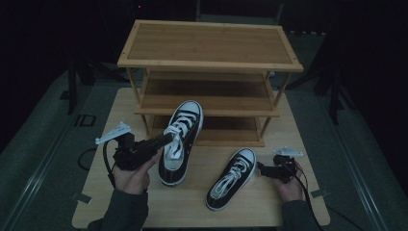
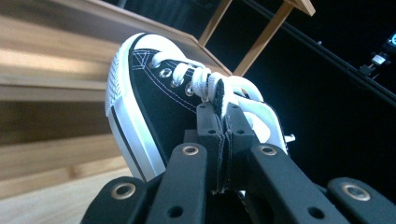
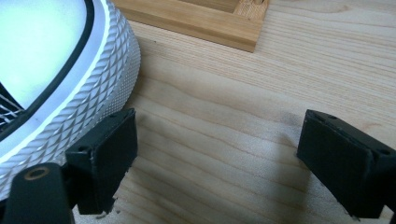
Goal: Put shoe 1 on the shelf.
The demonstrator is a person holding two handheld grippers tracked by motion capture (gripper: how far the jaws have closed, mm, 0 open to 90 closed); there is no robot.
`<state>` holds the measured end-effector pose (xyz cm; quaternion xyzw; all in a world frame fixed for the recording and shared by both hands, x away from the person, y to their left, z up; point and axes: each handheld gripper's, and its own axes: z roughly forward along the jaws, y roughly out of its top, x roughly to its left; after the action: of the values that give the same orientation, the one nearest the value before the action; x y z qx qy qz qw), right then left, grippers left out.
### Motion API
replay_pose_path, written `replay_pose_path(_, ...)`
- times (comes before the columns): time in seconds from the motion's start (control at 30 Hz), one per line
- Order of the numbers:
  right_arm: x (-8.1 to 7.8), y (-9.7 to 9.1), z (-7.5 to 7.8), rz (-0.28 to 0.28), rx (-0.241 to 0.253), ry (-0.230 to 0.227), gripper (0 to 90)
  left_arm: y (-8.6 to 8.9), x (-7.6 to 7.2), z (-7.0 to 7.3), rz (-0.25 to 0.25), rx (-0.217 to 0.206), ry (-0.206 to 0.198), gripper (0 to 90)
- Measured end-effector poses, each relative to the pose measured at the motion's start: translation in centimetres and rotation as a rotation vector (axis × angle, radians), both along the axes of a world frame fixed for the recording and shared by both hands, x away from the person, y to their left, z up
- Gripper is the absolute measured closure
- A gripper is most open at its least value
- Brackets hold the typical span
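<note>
Left gripper (image 1: 166,139): in the high view you hold it at the side of the left shoe (image 1: 180,142); its jaws are clamped together on the edge of the shoe's opening by the laces.
Left shoe: it sits tilted, toe up against the middle shelf of the wooden rack (image 1: 207,65), heel low over the table (image 1: 120,202).
Left gripper view: you see close up what the high view cannot, the black fabric edge pinched flat between the two pads, with the white toe cap (image 2: 122,79) in front of the rack's boards.
Right gripper (image 1: 263,170): your jaws stand wide apart with bare table between them, just beside the toe of the right shoe (image 1: 232,178), which lies flat on the table.
Right gripper view: the ribbed white toe (image 3: 88,93) lies right against one pad (image 3: 105,154); whether it touches is unclear.
Hard to make out: the room around the table is dark, and the left shoe's heel is cut off in the left gripper view.
</note>
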<state>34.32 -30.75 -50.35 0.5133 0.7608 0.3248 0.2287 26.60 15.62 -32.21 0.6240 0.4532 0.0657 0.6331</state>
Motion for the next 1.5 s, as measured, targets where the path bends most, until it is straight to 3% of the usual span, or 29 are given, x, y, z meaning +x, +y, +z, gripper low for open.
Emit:
replay_pose_path(0.57, 0.0, 0.0, 0.0, 0.001, -0.001, 0.0, 11.6, -1.3, 4.3, 0.7, 0.027, -0.003, -0.02, 88.4)
replay_pose_path(1.17, 0.0, 0.0, 0.0, 0.003, -0.001, -0.001, 11.7, -2.3, 8.5, 0.9, 0.12, 0.003, -0.026, 88.4)
replay_pose_path(1.5, 0.0, 0.0, 0.0, 0.002, -0.001, -0.001, 11.6, -3.1, 11.2, 0.6, 0.141, 0.02, -0.045, 88.3)
